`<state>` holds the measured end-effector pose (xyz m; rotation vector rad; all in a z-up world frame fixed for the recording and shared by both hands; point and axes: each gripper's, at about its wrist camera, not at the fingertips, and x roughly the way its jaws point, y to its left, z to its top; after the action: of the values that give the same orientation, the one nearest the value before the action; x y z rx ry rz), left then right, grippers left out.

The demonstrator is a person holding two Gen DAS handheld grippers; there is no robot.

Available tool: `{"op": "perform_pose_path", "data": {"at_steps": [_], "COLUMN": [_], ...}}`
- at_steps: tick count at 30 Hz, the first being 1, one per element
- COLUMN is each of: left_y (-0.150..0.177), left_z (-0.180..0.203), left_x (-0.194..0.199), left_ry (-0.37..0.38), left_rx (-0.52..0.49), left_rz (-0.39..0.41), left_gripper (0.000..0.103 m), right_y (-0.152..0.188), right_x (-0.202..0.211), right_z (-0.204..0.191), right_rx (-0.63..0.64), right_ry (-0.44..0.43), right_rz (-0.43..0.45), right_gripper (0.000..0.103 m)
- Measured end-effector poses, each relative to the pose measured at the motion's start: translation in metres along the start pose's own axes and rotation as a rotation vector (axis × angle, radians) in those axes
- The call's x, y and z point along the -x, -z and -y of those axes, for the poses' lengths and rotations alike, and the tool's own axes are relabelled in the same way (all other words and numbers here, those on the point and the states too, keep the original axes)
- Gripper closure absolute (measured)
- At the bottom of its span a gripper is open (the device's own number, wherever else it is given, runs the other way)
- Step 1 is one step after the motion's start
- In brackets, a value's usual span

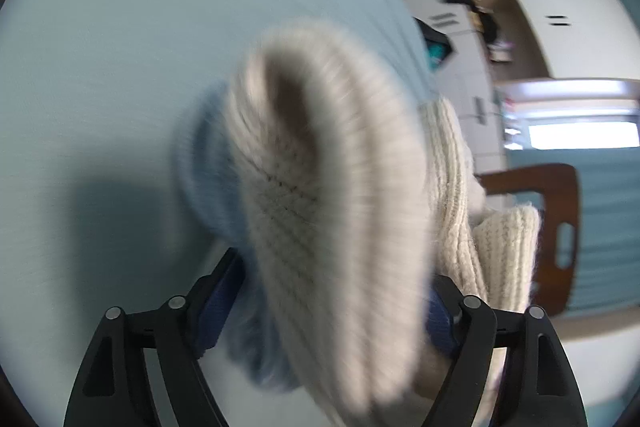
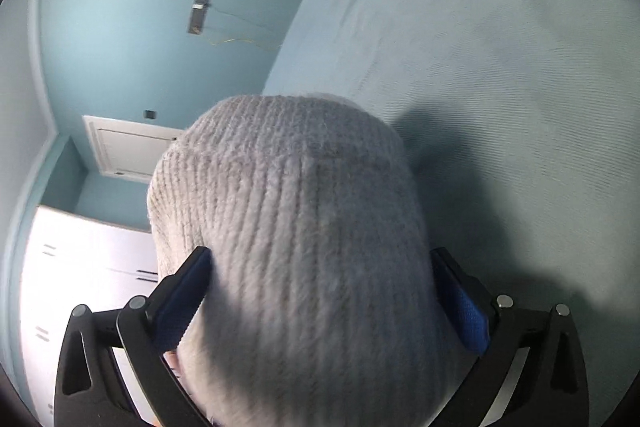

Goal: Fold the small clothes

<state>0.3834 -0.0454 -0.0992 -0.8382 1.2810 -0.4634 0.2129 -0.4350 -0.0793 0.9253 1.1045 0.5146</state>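
Left wrist view: looking along the left gripper (image 1: 336, 267), pitching down toward the pale blue cloth-covered counter (image 1: 120, 47) and rolling so that the counter's far edge is running diagonally. Carrying a blurred cream ribbed knit (image 1: 320, 207) upright in the gap between the fingers (image 1: 216, 299), above the counter, with a light blue knit (image 1: 208, 163) lying behind it beside the left-hand pad. Standing well apart, with the cream ribbed knit reaching both pads; pressing or merely touching, cannot tell. Trailing a further cream ribbed fold (image 1: 504, 247) off to the right, in front of a wooden chair (image 1: 560, 227) and white cabinets (image 1: 568, 23).

Right wrist view: looking along the right gripper (image 2: 320, 251), also tilting down, toward the counter (image 2: 480, 47) on the right. Spreading the fingers (image 2: 180, 307) fully wide, flanking a pale ribbed knit (image 2: 300, 227) that is filling the whole gap and bulging forward past the tips, without visibly squeezing it. Casting a shadow on the counter to the right.
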Motion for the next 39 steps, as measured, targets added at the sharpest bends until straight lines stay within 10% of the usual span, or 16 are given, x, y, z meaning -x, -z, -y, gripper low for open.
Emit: {"op": "perform_pose_path", "data": {"at_steps": [6, 11, 20, 25, 29, 32, 39], "left_y": [0.014, 0.056, 0.09, 0.068, 0.087, 0.106, 0.17], "left_z": [0.055, 0.121, 0.171, 0.122, 0.148, 0.179, 0.206], "left_x": [0.094, 0.117, -0.004, 0.003, 0.003, 0.023, 0.107], "left_ry": [-0.436, -0.5, -0.799, -0.594, -0.712, -0.776, -0.841], "left_rx": [-0.201, -0.436, -0.756, -0.496, -0.599, -0.681, -0.682], "left_rz": [0.259, 0.383, 0.317, 0.329, 0.374, 0.342, 0.434], "left_gripper": [0.007, 0.001, 0.0, 0.0, 0.0, 0.0, 0.0], "right_y": [0.033, 0.073, 0.094, 0.077, 0.083, 0.065, 0.146], "right_x": [0.047, 0.036, 0.013, -0.004, -0.002, 0.019, 0.151], "right_z": [-0.057, -0.1, -0.1, -0.101, -0.116, -0.133, -0.181], "right_rx": [0.191, 0.462, 0.574, 0.643, 0.595, 0.456, 0.487], "right_ry": [0.335, 0.567, 0.559, 0.54, 0.568, 0.579, 0.487], "right_rz": [0.164, 0.239, 0.272, 0.265, 0.258, 0.082, 0.269], "right_gripper": [0.001, 0.001, 0.001, 0.001, 0.001, 0.001, 0.001]}}
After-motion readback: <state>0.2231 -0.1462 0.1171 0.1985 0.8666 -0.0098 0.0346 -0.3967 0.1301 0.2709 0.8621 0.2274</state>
